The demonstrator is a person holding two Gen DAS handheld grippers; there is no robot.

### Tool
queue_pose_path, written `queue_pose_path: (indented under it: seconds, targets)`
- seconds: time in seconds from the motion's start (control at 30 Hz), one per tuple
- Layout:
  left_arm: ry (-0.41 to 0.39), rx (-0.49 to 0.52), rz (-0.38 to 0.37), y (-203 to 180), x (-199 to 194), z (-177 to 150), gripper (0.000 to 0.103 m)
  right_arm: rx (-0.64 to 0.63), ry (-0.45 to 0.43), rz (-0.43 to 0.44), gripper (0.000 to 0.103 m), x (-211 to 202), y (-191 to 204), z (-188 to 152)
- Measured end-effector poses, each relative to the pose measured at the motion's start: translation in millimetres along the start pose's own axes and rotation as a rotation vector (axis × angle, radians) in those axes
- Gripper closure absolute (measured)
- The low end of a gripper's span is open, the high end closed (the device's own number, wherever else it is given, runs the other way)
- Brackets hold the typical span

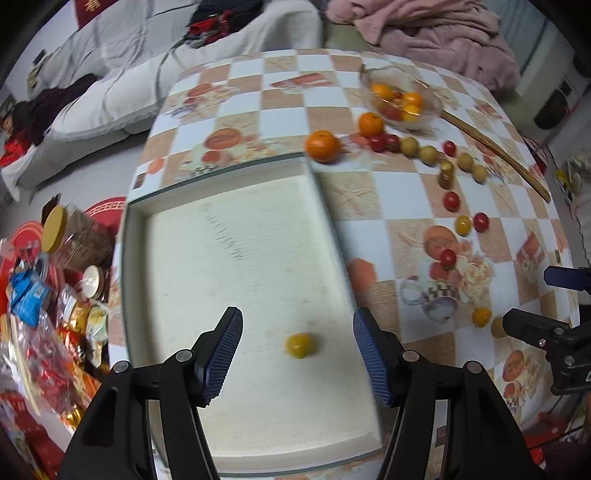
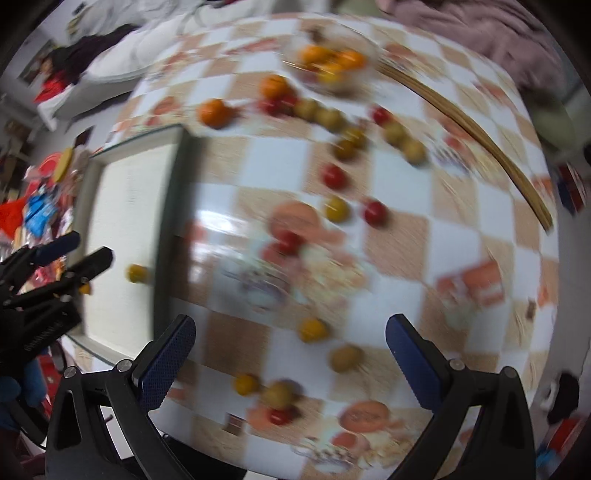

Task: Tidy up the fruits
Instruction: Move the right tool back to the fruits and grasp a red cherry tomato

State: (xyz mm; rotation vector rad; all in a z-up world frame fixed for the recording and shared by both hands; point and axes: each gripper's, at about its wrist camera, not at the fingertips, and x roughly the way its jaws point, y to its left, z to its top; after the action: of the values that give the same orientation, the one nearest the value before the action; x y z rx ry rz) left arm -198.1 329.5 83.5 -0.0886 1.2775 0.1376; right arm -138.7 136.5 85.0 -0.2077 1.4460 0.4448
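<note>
My left gripper (image 1: 297, 325) is open and empty above a white tray (image 1: 229, 236). One yellow cherry tomato (image 1: 300, 345) lies in the tray between the fingers. My right gripper (image 2: 290, 332) is open and empty over the checked table (image 2: 406, 229). A yellow tomato (image 2: 313, 329) and a green fruit (image 2: 345, 357) lie between its fingers. Red, yellow and green small fruits and two oranges (image 1: 322, 146) are scattered across the table. A glass bowl (image 1: 402, 98) at the far side holds several oranges and tomatoes. The right wrist view is blurred.
A long wooden stick (image 1: 498, 151) lies along the table's far right edge. Snack packets and jars (image 1: 48, 295) are piled left of the table. A white sofa (image 1: 110, 81) and a pink blanket (image 1: 436, 33) lie beyond the table.
</note>
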Motion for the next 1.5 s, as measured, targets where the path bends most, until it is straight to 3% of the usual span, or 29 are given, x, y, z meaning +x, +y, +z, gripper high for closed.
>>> queue_pose_path:
  seconds: [0.27, 0.5, 0.77, 0.93, 1.0, 1.07, 1.13, 1.43, 1.5]
  targets:
    - [0.032, 0.109, -0.058, -55.9, 12.7, 6.5, 0.039, 0.117, 0.04, -0.028, 0.0, 8.5, -56.1, -29.0]
    - [0.057, 0.165, -0.083, -93.7, 32.7, 18.2, 0.039, 0.153, 0.046, -0.024, 0.0, 14.7, -75.4, -36.7]
    - [0.047, 0.174, -0.092, -122.4, 55.8, 31.7, 0.039, 0.178, -0.009, -0.021, 0.0, 22.3, -95.8, 0.9]
    - [0.035, 0.177, -0.063, -131.6, 68.1, 37.0, 0.039, 0.129, -0.025, -0.002, 0.003, 31.9, -100.5, 27.6]
    - [0.032, 0.173, -0.054, -133.8, 73.0, 38.3, 0.039, 0.105, -0.026, 0.017, 0.007, 37.5, -99.2, 37.4]
    - [0.031, 0.169, -0.046, -135.5, 76.6, 39.1, 0.039, 0.083, -0.022, 0.027, 0.023, 43.2, -97.1, 45.1]
    - [0.028, 0.168, -0.039, -137.3, 78.7, 39.7, 0.039, 0.067, -0.011, 0.045, 0.028, 50.7, -94.6, 52.4]
    - [0.037, 0.145, -0.029, -141.3, 86.5, 40.6, 0.039, -0.012, -0.022, 0.087, 0.039, 66.4, -80.1, 69.0]
    - [0.039, 0.142, -0.03, -142.2, 86.7, 41.2, 0.04, -0.021, -0.027, 0.084, 0.062, 67.2, -77.6, 74.1]
